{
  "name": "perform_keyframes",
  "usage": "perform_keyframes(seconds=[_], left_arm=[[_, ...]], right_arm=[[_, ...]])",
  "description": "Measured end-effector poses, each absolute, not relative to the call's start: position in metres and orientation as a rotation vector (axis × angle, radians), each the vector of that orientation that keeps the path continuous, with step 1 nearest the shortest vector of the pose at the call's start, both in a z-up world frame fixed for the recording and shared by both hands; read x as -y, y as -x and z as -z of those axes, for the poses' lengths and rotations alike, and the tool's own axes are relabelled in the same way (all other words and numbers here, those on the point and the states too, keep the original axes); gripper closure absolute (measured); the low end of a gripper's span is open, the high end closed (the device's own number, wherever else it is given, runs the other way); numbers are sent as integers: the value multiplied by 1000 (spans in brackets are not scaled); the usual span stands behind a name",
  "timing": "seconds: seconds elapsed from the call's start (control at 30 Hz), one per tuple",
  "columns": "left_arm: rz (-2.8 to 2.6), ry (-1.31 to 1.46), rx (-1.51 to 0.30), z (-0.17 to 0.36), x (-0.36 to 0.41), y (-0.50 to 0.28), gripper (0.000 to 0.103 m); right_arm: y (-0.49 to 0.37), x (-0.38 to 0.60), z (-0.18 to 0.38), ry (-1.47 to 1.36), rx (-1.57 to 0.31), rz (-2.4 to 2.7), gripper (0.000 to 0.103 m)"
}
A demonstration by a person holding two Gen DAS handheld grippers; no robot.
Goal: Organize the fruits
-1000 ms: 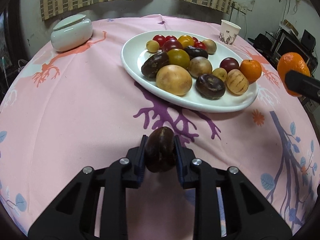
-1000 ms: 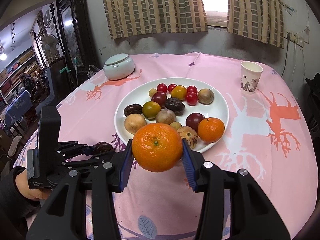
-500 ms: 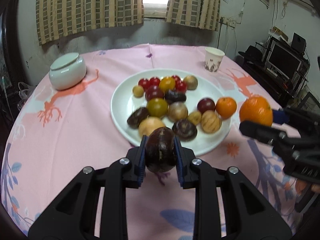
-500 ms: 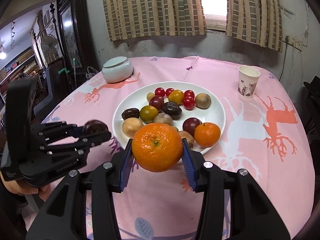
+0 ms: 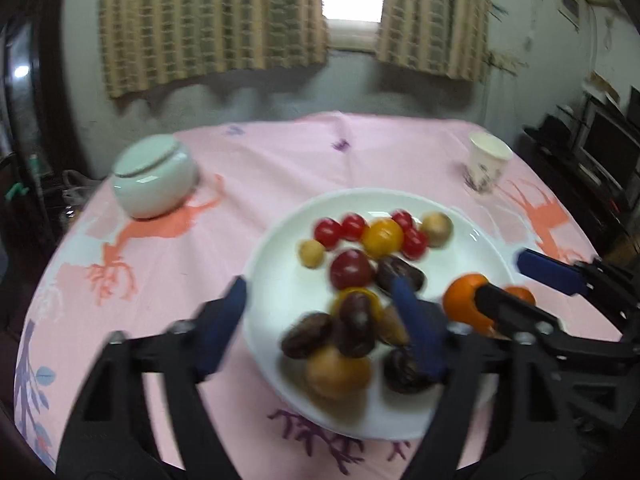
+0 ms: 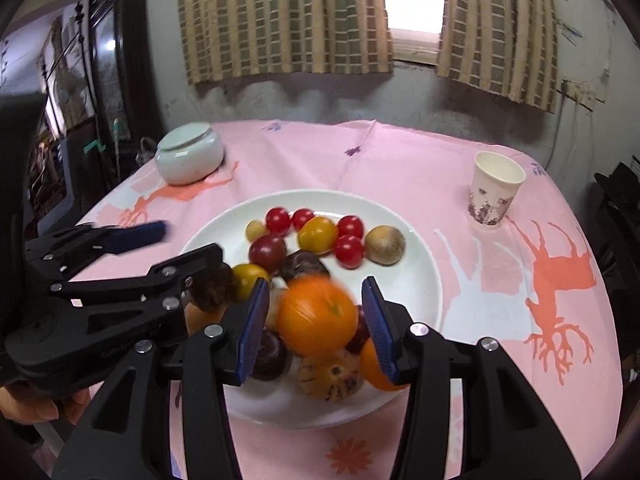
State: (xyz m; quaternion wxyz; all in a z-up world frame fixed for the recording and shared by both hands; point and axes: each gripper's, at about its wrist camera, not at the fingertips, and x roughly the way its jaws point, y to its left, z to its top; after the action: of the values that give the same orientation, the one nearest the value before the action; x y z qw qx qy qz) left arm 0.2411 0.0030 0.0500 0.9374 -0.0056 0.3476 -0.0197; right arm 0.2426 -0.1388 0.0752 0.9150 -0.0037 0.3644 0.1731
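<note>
Fruits of many colours lie heaped on the white plate (image 6: 416,264) in the middle of the pink tabletop (image 5: 280,168), among them a blurred orange (image 6: 318,314) and a dark brown fruit (image 5: 356,326). Above the plate's near side the right gripper (image 6: 316,320) is spread, the orange between its blue pads without touching either, and the left gripper (image 5: 320,324) is spread wide too, the dark brown fruit loose between its fingers on top of the pile. A lidded ceramic jar (image 6: 188,154) and a paper cup (image 6: 496,192) stand farther back, well apart.
</note>
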Motion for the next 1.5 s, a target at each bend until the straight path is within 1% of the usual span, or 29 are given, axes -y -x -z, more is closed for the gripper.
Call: perform_keyframes(seconds=[0.03, 0.2, 0.4, 0.67, 1.03, 1.37, 1.5], left_arm=[[62, 39, -694, -53, -7, -238, 16], [64, 52, -700, -58, -17, -224, 16], [83, -39, -725, -50, -5, -187, 10], [83, -63, -720, -48, 4, -136, 4], [75, -50, -735, -40, 4, -97, 2], [54, 1, -765, -26, -8, -96, 2], [51, 2, -735, -21, -8, -94, 2]], right_arm=[[-240, 143, -77, -5, -727, -355, 36], [-226, 156, -82, -19, -738, -355, 36], [-195, 159, -81, -15, -765, -367, 36], [-149, 166, -78, -10, -785, -333, 35], [-114, 172, -63, -7, -803, -287, 35], [-110, 174, -49, -9, -806, -290, 35], [-112, 174, -43, -4, -821, -303, 35]])
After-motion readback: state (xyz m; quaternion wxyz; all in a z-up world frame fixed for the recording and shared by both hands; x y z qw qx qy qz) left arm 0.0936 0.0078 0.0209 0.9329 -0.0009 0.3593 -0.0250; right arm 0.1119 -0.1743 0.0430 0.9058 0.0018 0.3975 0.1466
